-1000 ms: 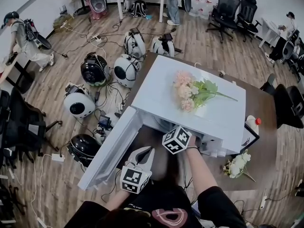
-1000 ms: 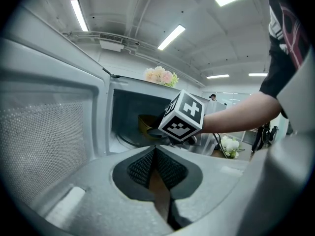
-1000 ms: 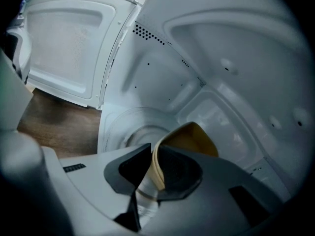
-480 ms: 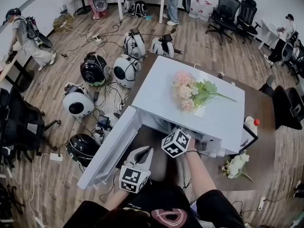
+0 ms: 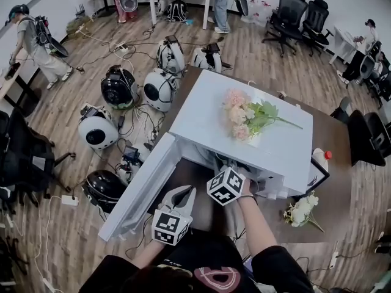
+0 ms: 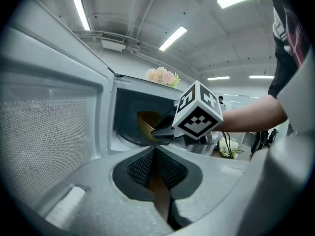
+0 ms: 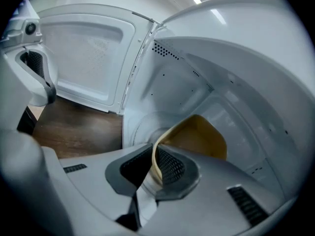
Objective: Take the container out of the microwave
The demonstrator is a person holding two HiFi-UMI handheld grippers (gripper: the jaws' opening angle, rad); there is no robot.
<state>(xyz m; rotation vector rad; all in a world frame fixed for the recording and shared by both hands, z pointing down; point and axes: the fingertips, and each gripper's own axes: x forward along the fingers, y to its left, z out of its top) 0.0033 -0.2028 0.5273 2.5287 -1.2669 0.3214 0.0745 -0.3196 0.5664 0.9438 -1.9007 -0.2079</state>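
Observation:
A white microwave stands on a brown table, its door swung open to the left. Inside, a yellow container sits on the turntable floor, tilted; it also shows in the left gripper view. My right gripper reaches into the cavity; its jaws have just been closing and are shut on the container's near rim. In the head view only its marker cube shows. My left gripper is shut on nothing and hangs in front of the open door.
Pink flowers lie on the microwave's top. White flowers and a red-capped bottle stand on the table to the right. Round helmet-like devices and cables litter the floor to the left. Office chairs stand behind.
My right gripper has drawn back a little from the microwave opening toward me. The left gripper has kept still.

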